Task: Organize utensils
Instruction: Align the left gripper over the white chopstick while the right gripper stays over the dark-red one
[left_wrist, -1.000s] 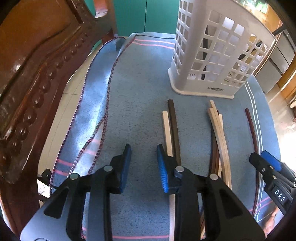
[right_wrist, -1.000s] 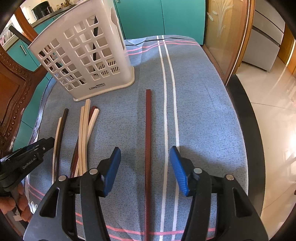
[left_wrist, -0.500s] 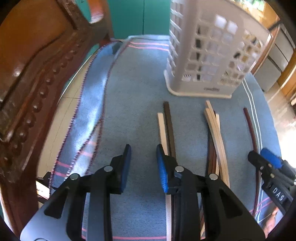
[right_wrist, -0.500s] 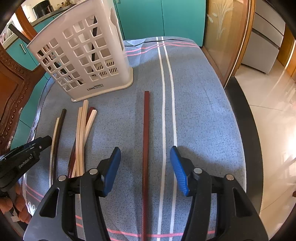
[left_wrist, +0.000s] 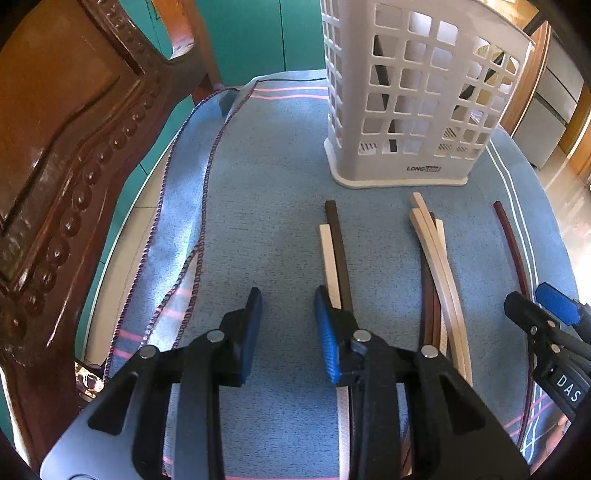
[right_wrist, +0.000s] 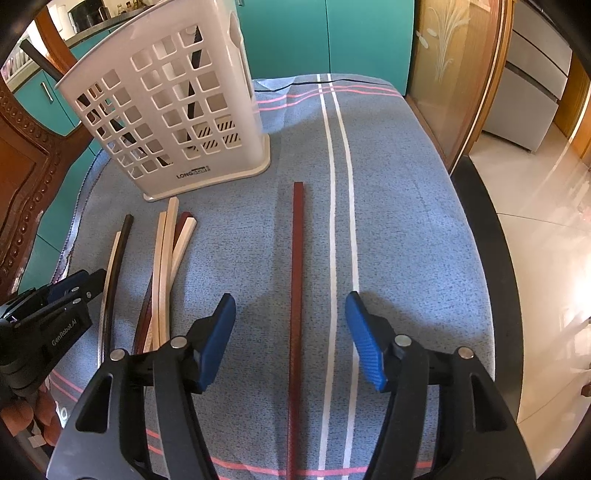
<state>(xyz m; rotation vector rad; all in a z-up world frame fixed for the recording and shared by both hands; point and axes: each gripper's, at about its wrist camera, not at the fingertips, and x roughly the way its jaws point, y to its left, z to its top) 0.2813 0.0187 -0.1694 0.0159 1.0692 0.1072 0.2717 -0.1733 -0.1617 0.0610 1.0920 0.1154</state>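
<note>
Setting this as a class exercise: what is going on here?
A person holds two grippers over chopsticks lying on a blue cloth before a white basket. The right gripper straddles a lone reddish chopstick, opening, not touching. The left gripper, also opening, is empty beside a pale-and-dark pair.

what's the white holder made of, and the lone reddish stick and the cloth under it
White holder: moulded plastic, matte, with square cut-outs and a printed logo.
Reddish stick: probably wood or lacquered bamboo, smooth, square-edged; the look leaves it open.
Cloth: woven fabric, speckled blue with white and pink stripes.
</note>
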